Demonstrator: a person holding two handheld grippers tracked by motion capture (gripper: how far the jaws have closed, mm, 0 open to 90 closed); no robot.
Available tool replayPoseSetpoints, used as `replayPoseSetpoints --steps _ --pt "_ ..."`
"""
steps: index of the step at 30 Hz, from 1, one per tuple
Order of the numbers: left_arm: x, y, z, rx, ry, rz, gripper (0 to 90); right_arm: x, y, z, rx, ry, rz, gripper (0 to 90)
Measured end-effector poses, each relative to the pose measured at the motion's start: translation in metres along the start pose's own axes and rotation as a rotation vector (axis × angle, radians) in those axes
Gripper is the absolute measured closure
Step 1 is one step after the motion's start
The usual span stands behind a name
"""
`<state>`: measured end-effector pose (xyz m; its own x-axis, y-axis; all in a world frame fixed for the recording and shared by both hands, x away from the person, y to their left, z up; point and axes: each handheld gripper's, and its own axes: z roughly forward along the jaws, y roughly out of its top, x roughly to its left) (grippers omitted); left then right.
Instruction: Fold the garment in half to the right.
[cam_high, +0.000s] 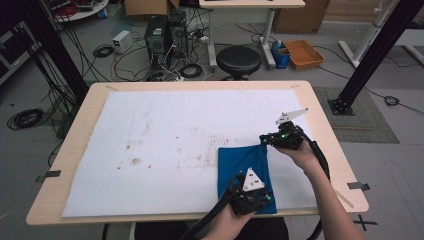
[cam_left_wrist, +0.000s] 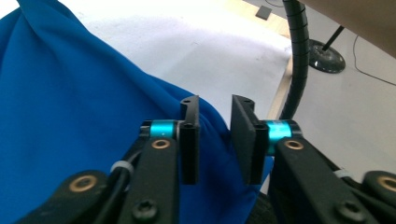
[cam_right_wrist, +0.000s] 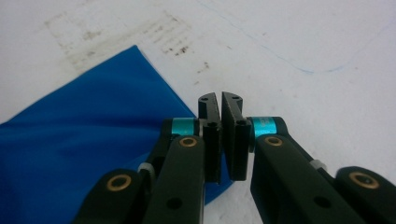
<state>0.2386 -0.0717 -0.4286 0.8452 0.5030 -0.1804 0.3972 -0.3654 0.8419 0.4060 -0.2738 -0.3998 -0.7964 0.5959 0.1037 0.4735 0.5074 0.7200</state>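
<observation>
Cloth (cam_high: 244, 172) folded, near table's (cam_high: 320, 125) front-right edge | left gripper (cam_left_wrist: 215, 135) narrowly parted over its near edge, grasping nothing | right gripper (cam_right_wrist: 221, 135) nearly closed at far corner, empty | risk: I pinch one layer, fold slips open.

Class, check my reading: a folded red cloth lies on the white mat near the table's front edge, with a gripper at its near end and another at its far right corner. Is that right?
Not quite: the cloth is blue, not red, as the high view shows. The rest stands: it lies folded on the white mat near the front edge, with the left gripper at its near end and the right gripper at its far right corner.
</observation>
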Motion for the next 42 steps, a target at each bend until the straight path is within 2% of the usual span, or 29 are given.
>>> replayPoseSetpoints --steps 2,4,7,12,19,21,24,26,28,30,33,35,37,39,40,42 --pt "0.001 0.001 -0.004 -0.006 -0.006 -0.004 59.1 -0.001 -0.002 -0.002 -0.004 -0.023 0.015 82.6" --pt "0.005 0.003 -0.011 -0.033 -0.013 -0.012 55.3 -0.001 -0.003 -0.006 -0.007 -0.054 0.034 79.8" --pt "0.013 0.007 -0.02 -0.064 0.007 -0.024 49.9 0.0 -0.007 -0.012 -0.038 -0.085 0.066 74.9" --pt "0.038 0.012 -0.04 -0.106 0.073 -0.039 44.7 0.01 -0.016 -0.02 -0.088 -0.108 0.112 66.3" --pt "0.075 0.014 -0.071 -0.171 0.149 0.017 35.5 0.021 -0.024 -0.022 -0.118 -0.13 0.13 56.8" --pt "0.088 0.013 -0.076 -0.183 0.17 0.012 34.8 0.023 -0.024 -0.021 -0.121 -0.121 0.14 55.0" --pt "0.107 0.013 -0.08 -0.17 0.213 -0.007 35.2 0.027 -0.024 -0.02 -0.124 -0.119 0.155 55.9" --pt "0.12 0.013 -0.08 -0.154 0.225 -0.03 36.0 0.03 -0.025 -0.02 -0.132 -0.118 0.154 61.1" --pt "0.132 0.011 -0.079 -0.141 0.221 -0.045 40.7 0.031 -0.025 -0.02 -0.139 -0.124 0.156 70.1" --pt "0.143 0.01 -0.077 -0.125 0.202 -0.052 44.3 0.03 -0.025 -0.021 -0.153 -0.123 0.186 76.6" --pt "0.156 0.009 -0.07 -0.093 0.219 -0.061 47.0 0.027 -0.026 -0.021 -0.171 -0.11 0.242 78.3" --pt "0.162 0.008 -0.063 -0.089 0.213 -0.074 47.0 0.027 -0.027 -0.019 -0.171 -0.093 0.261 77.3" --pt "0.166 0.007 -0.056 -0.075 0.209 -0.078 47.0 0.029 -0.027 -0.016 -0.16 -0.099 0.265 75.6" --pt "0.168 0.006 -0.049 -0.063 0.185 -0.089 47.0 0.03 -0.028 -0.011 -0.138 -0.104 0.267 74.5" --pt "0.168 0.005 -0.045 -0.048 0.172 -0.085 47.0 0.03 -0.028 -0.008 -0.126 -0.106 0.265 75.3" --pt "0.167 0.005 -0.038 -0.008 0.173 -0.073 47.0 0.032 -0.03 -0.003 -0.089 -0.114 0.243 84.6"
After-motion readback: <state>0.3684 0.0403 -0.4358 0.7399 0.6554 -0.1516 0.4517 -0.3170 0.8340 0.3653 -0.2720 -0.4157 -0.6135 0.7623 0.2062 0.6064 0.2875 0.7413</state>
